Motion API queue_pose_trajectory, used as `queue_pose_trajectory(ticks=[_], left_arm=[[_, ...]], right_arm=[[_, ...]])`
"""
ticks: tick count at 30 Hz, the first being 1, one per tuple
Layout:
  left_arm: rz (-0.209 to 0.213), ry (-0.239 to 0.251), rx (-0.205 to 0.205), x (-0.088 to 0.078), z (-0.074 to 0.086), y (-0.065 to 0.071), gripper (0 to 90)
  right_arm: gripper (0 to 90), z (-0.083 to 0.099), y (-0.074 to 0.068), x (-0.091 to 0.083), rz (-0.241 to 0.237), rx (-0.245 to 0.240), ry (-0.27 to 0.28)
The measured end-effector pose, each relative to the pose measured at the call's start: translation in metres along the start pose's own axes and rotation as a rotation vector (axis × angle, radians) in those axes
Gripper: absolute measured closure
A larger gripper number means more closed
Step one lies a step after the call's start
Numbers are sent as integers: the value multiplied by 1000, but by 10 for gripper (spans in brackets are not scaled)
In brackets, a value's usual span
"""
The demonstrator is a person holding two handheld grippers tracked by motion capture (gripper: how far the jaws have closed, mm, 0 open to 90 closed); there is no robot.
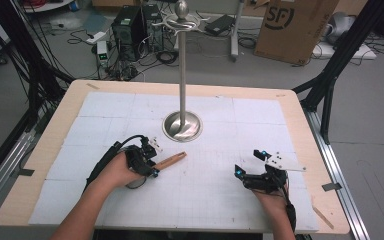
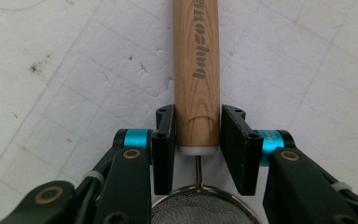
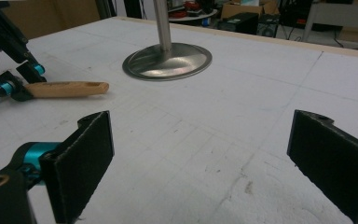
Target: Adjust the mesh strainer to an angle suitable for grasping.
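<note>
Strainer handle [image 2: 196,70] sits between the left gripper [image 2: 196,140] fingers [image 2: 165,135], which are closed in on its butt end, just above the white ferrule where the wire stem meets the mesh bowl [image 2: 198,207]. In the high view the wooden handle [image 1: 171,160] lies low over the worktop [image 1: 220,200], pointing toward the stand base [image 1: 182,126]; whether it rests on the surface or is just lifted, cannot tell.

Right gripper [image 1: 252,167] is near the front right of the worktop, its fingers [image 3: 81,163] spread wide with nothing between them.

Step in hand, as judged: securing the strainer by its handle. To do it well, keep the pads square to the round wood and centred so it cannot roll; the grip is at the bowl end, so the long handle will lever if tilted. Lift level and slowly.

Count: one strainer, one metal stand with a pole [image 1: 182,70] and hooked top [image 1: 181,20], two grippers.
</note>
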State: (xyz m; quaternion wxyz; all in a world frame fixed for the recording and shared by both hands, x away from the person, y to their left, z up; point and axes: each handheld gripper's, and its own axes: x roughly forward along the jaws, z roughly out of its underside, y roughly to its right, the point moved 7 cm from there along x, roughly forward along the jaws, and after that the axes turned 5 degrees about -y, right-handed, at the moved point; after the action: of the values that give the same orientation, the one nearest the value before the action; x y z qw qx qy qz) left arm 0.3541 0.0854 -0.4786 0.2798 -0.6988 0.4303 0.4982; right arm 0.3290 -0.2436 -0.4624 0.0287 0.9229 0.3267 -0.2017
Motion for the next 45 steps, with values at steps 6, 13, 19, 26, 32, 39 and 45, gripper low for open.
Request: queue_pose_trajectory(ticks=[6, 13, 19, 26, 32, 39, 45], left_arm=[[-10, 0, -10, 1, -2, 1, 672], [-40, 5, 8, 0, -1, 3, 685], [-39, 10, 11, 0, -1, 4, 687], [-32, 42, 22, -1, 0, 4, 690], [-13, 72, 27, -4, -2, 7, 703], [-2, 38, 3, 0, -2, 5, 688], [-24, -9, -19, 0, -2, 3, 614]], right_arm=[[58, 0, -1, 3, -3, -5, -7], [58, 0, -1, 3, -3, -4, -6], [58, 1, -1, 2, -2, -4, -11], [58, 2, -1, 1, 0, 2, -16], [58, 3, -1, 1, 2, -3, -17], [58, 2, 0, 0, 3, -4, -14], [58, 2, 0, 0, 1, -6, -13]])
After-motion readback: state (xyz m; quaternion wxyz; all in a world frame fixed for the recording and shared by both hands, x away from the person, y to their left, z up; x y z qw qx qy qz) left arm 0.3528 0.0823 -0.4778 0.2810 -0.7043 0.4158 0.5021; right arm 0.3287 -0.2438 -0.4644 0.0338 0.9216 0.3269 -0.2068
